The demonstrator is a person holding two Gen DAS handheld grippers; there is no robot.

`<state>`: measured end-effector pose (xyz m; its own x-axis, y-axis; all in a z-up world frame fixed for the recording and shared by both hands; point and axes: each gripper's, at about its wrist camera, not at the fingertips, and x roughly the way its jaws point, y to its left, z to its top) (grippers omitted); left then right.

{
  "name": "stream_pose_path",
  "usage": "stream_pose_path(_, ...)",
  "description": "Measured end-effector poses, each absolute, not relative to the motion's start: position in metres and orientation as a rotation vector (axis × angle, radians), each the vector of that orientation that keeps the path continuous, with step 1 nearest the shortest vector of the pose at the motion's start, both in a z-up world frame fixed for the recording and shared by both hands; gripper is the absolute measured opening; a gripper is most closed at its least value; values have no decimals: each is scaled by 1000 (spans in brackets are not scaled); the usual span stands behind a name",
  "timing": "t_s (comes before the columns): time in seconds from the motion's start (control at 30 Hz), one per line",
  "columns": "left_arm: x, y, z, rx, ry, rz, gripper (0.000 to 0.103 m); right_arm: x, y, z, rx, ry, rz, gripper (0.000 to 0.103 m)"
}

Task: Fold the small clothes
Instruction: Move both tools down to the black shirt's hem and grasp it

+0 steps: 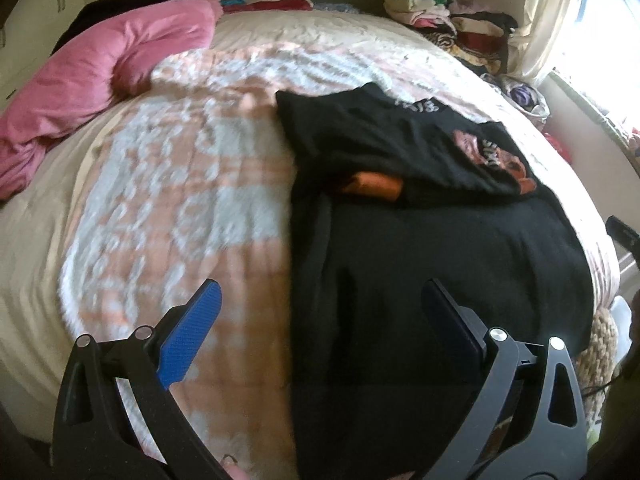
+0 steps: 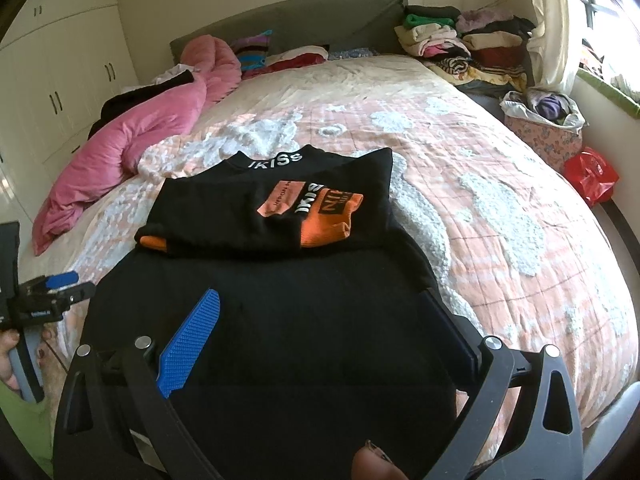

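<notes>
Far left of both pairs of fingers, a pink quilt (image 2: pixel 132 128) lies bunched along the edge of the bed (image 2: pixel 500 208). The left gripper (image 1: pixel 320 320) hovers with its fingers released, spread wide and grasping nothing; its left finger (image 1: pixel 192 332) is over the peach-and-white bedspread, its right one over the left edge of the black sweatshirt (image 1: pixel 420 240). In the right wrist view this gripper shows at the far left, held in a hand (image 2: pixel 12 356).

The right gripper (image 2: pixel 320 328) is likewise released, fingers wide apart and empty, straddling the near hem of the sweatshirt, which lies flat on the bed directly ahead of and beneath them. Beyond the fingertips, both sleeves, with their orange cuffs (image 2: pixel 332 220), are folded inward across the chest, below the lettered collar.

By my reading, the sleeve folds are done; what remains is folding the body up from the hem, probably once or twice, then setting it aside. Further right, past the fingers, stacked folded clothes (image 2: pixel 460 40) sit at the head of the bed, and a bag of garments (image 2: pixel 544 120) beside it may hold more.
</notes>
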<state>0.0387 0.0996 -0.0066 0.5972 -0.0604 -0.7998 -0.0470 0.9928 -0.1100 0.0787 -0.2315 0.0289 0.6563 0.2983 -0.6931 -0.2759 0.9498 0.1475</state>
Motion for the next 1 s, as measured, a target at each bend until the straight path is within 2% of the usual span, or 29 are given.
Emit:
stream_pose_path(0.27,9,116,-10,-196,936,-47,91,62,-238,25,21,802,321,98)
stream_pose_path(0.43,-10,118,-13,-217,953,-69,67,53,-244,22,20,812,313,98)
stream_pose_path(0.67,-30,113,-27,-228,1006,-110,51,41,-251,20,15,820,311,98)
stream_pose_path(0.73,-35,111,-33,-234,1024,-123,41,37,-253,17,12,831,309,98)
stream_pose_path(0.9,-43,103,-42,-252,1063,-162,35,28,-257,10,1,860,314,98)
stream_pose_path(1.0,-46,98,-44,-242,1072,-167,35,22,-261,3,-12,890,314,98)
